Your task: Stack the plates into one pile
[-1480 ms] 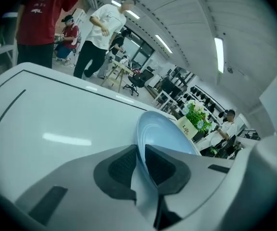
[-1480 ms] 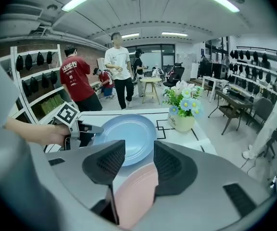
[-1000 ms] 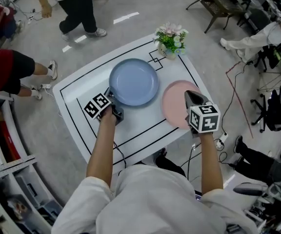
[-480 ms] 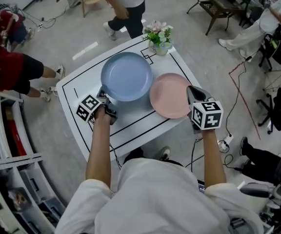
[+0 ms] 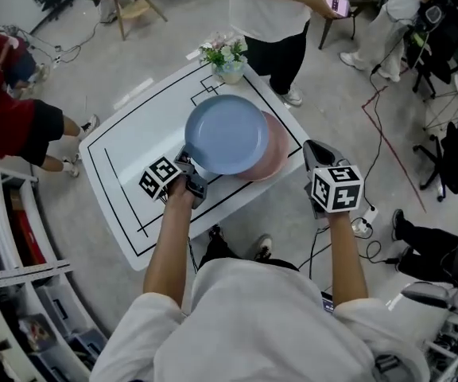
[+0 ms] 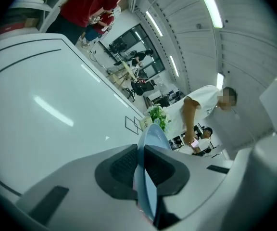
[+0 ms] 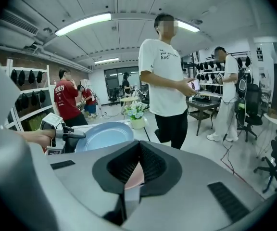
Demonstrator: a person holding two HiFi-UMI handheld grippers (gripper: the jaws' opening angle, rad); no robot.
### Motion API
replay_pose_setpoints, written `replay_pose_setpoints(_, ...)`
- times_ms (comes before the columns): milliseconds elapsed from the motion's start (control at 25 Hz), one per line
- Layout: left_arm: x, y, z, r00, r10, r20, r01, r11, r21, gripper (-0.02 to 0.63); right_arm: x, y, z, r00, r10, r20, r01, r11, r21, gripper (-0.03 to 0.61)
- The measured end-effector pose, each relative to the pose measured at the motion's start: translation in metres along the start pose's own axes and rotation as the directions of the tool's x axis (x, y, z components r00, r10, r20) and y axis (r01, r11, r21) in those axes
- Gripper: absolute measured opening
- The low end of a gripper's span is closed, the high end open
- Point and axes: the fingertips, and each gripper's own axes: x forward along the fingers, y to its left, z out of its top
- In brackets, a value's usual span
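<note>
My left gripper (image 5: 193, 171) is shut on the near rim of the blue plate (image 5: 227, 134) and holds it above the white table (image 5: 122, 177). The blue plate overlaps the pink plate (image 5: 277, 154), which lies beneath it at the table's right edge; only its right side shows. In the left gripper view the blue plate (image 6: 154, 137) stands edge-on between the pads of the left gripper (image 6: 141, 172). My right gripper (image 5: 311, 151) is shut, just right of the pink plate's rim. In the right gripper view the right gripper (image 7: 138, 148) points at the pink plate (image 7: 134, 176) and the blue plate (image 7: 102, 136).
A small vase of flowers (image 5: 227, 58) stands at the table's far corner. A person in a white shirt (image 5: 273, 10) stands close behind that corner with a phone. Another person in red (image 5: 6, 118) is at the left. Shelving (image 5: 14, 277) runs along the near left.
The left gripper has lifted the blue plate and carried it right, from beside the pink plate to over it. The right gripper has stayed shut near the pink plate's right rim.
</note>
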Motion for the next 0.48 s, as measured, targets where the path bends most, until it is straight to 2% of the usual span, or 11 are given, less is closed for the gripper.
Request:
replay_pose_setpoints(320,0.037,-0.009,-0.070,0.993,0.042,-0.107,-0.036,0.998,0.056,0.049,-0.041,-0.043,-0.035,0.997,-0.069,-0.026,0.071,0.996,0.046,0.014)
replay_pose_setpoints(480,0.045,-0.006,-0.081,0.990,0.099,-0.100,-0.088,0.990,0.111,0.052,-0.052,-0.052,-0.046,0.996,-0.081,-0.037,0.083,0.994,0.065,0.014)
